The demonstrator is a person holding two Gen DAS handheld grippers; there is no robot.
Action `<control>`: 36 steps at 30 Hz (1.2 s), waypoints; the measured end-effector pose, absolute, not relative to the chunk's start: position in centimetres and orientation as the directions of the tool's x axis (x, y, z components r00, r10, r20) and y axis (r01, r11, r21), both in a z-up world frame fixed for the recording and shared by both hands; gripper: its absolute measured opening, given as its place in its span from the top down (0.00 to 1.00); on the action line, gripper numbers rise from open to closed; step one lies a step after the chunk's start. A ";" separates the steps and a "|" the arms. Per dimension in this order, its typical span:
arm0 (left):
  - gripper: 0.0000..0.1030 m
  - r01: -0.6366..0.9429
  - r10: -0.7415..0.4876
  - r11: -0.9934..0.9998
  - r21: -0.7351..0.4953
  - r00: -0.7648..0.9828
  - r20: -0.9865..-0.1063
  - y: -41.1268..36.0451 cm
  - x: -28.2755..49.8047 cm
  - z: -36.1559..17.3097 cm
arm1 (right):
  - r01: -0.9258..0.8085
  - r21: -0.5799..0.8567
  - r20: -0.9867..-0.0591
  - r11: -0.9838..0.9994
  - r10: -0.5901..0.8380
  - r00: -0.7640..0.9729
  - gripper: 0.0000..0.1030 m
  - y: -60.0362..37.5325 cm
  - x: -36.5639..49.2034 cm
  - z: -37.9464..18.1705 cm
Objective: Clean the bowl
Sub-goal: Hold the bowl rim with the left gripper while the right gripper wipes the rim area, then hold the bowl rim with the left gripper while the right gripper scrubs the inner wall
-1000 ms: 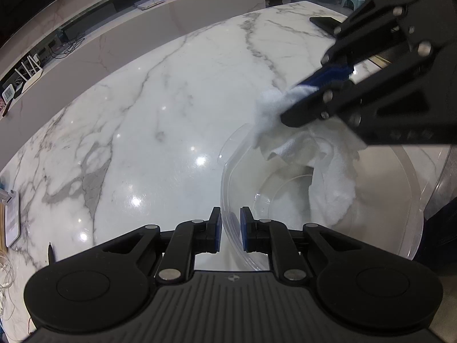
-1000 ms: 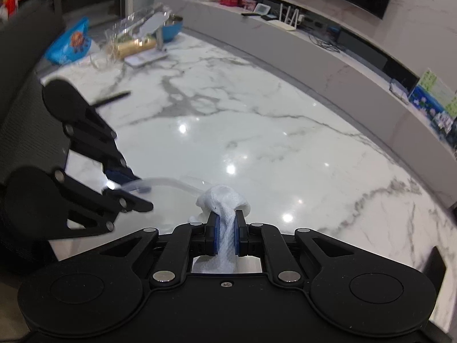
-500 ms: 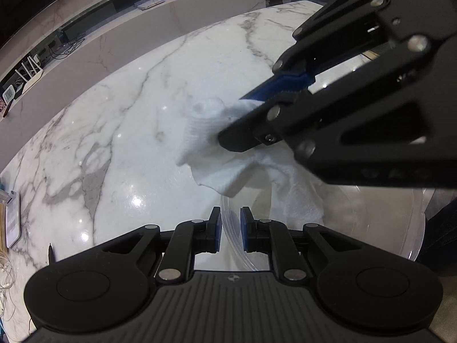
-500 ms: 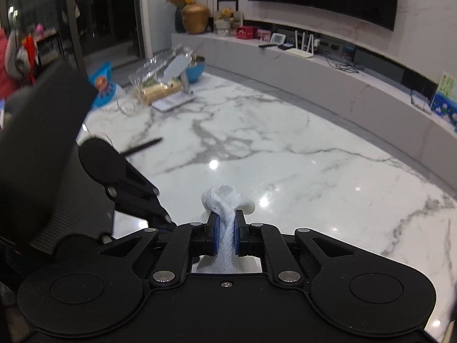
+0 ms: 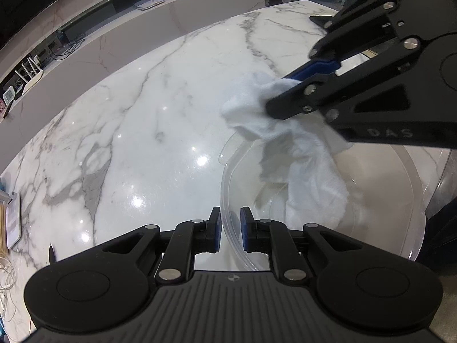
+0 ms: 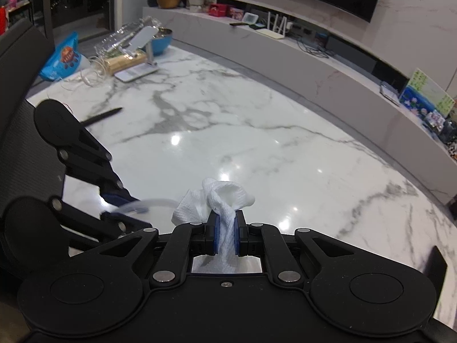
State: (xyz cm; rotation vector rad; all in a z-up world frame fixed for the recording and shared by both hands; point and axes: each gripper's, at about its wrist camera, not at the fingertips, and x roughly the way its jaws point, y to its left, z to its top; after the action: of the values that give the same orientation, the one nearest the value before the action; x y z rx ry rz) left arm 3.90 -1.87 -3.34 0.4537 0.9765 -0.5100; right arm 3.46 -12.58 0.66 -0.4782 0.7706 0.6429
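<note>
A clear plastic bowl [image 5: 380, 228] sits on the white marble table [image 5: 137, 131] at the lower right of the left wrist view. My left gripper [image 5: 230, 218] is shut on the bowl's near rim, one pad inside and one outside. My right gripper [image 5: 277, 94] reaches in from the upper right, shut on a crumpled white paper towel [image 5: 300, 154]. The towel's loose end hangs down inside the bowl. In the right wrist view the towel [image 6: 225, 200] bunches out past the right gripper [image 6: 225, 237]. The left gripper [image 6: 142, 211] stands to its left on the blurred bowl rim [image 6: 154, 203].
A black pen [image 6: 100, 115] lies on the table left of the bowl. At the far left end stand a phone stand [image 6: 142, 48], a blue bowl [image 6: 162, 40] and a blue snack bag [image 6: 62, 57]. A dark phone [image 5: 322, 18] lies beyond the bowl. A long marble ledge [image 6: 314, 65] borders the far side.
The right gripper swept the towel from the bowl's far side toward the near rim, then back out to the right and higher. The left gripper and the bowl kept still.
</note>
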 end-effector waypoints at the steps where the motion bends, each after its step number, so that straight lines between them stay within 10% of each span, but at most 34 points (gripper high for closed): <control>1: 0.88 0.595 -0.201 0.793 0.134 0.462 -0.864 -1.9 3.9 -3.3 | -0.680 -0.167 -0.763 0.714 0.343 0.548 0.92 -12.8 3.4 0.7; 36: 0.87 0.593 -0.174 0.787 0.169 0.476 -0.862 -2.8 4.0 -3.6 | -0.690 -0.174 -0.848 0.702 0.250 0.468 0.92 -17.9 -1.6 1.7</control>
State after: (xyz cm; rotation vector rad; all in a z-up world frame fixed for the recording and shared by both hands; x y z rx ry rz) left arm 4.02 -2.84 -3.59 0.4877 0.9690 -0.4918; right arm -1.60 -17.92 1.68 -0.5479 0.9123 0.6133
